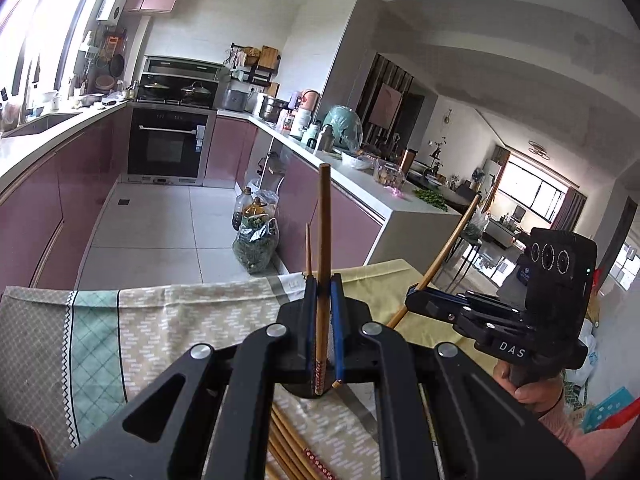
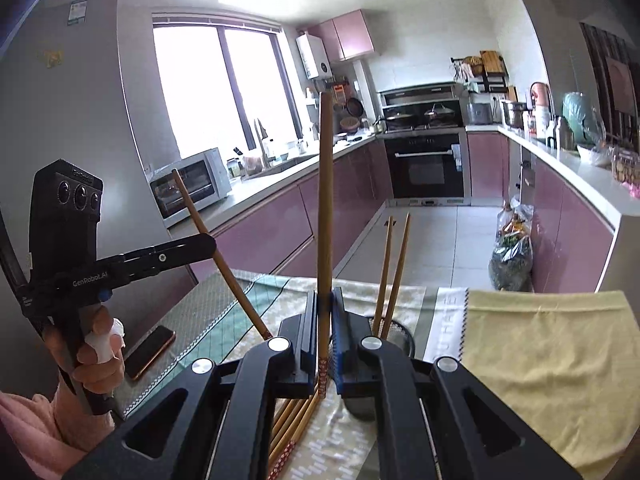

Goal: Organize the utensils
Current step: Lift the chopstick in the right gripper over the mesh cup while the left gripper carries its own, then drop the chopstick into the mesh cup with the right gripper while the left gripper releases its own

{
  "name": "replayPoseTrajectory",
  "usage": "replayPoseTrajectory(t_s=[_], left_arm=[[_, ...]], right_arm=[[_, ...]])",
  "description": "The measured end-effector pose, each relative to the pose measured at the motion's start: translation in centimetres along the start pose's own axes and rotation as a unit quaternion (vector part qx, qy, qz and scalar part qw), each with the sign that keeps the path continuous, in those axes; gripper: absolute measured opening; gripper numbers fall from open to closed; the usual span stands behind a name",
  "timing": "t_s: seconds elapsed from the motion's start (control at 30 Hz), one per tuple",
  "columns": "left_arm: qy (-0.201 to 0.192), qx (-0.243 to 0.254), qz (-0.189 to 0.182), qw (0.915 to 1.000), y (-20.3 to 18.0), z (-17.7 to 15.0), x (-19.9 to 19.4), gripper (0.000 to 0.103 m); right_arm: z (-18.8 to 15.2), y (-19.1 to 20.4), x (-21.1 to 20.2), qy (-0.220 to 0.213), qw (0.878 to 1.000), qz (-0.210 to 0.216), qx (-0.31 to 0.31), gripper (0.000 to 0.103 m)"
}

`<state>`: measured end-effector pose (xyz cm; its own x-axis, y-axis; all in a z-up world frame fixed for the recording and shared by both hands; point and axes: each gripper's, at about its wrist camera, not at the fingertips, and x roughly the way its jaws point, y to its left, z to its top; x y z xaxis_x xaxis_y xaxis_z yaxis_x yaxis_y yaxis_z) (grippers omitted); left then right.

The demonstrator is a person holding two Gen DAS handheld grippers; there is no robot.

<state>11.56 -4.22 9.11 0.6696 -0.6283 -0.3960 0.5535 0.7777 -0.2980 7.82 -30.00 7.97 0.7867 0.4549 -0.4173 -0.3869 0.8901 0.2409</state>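
My left gripper [image 1: 323, 282] is shut on one brown chopstick [image 1: 323, 232], which stands upright between its blue pads. To its right, my right gripper [image 1: 414, 292] holds a second chopstick [image 1: 450, 246] tilted to the right. In the right wrist view the right gripper [image 2: 325, 294] pinches its chopstick [image 2: 325, 200] upright, and the left gripper [image 2: 208, 246] sits at the left with its chopstick [image 2: 218, 258] slanting. Two chopsticks [image 2: 390, 272] stand in a dark mesh holder [image 2: 402, 334] just behind the right gripper. Several loose chopsticks [image 2: 292, 420] lie on the patterned cloth [image 2: 240, 304] below.
A phone [image 2: 150, 350] lies on the cloth's left edge. A yellow cloth [image 2: 540, 360] covers the table's right side. Beyond the table are the tiled kitchen floor, pink cabinets, bags of greens [image 1: 256, 244] and a counter [image 1: 360, 184] crowded with jars.
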Motion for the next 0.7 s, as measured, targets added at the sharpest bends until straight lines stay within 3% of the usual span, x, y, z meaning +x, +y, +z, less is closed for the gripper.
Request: replayPoseTrajectory(t_s=[0.23,0.5,0.7], left_arm=[[-0.009,0.005,-0.006,0.9999,-1.1,2.2,2.0,0.007],[0.009,0.018,0.024,0.9995,-1.8,1.8,4.7,0.007],[-0.001,0.009,0.014,0.9999,-1.9,3.2,5.0,0.007]], right_arm=[[1.9,-1.0,0.4,-0.019,1.0,-0.014,-0.003,0.006],[1.1,-2.3,3.5,0.022,0.999,-0.033,-0.001,0.006],[-0.1,-3.2,4.8,0.044,0.998,-0.035,0.013,0.006]])
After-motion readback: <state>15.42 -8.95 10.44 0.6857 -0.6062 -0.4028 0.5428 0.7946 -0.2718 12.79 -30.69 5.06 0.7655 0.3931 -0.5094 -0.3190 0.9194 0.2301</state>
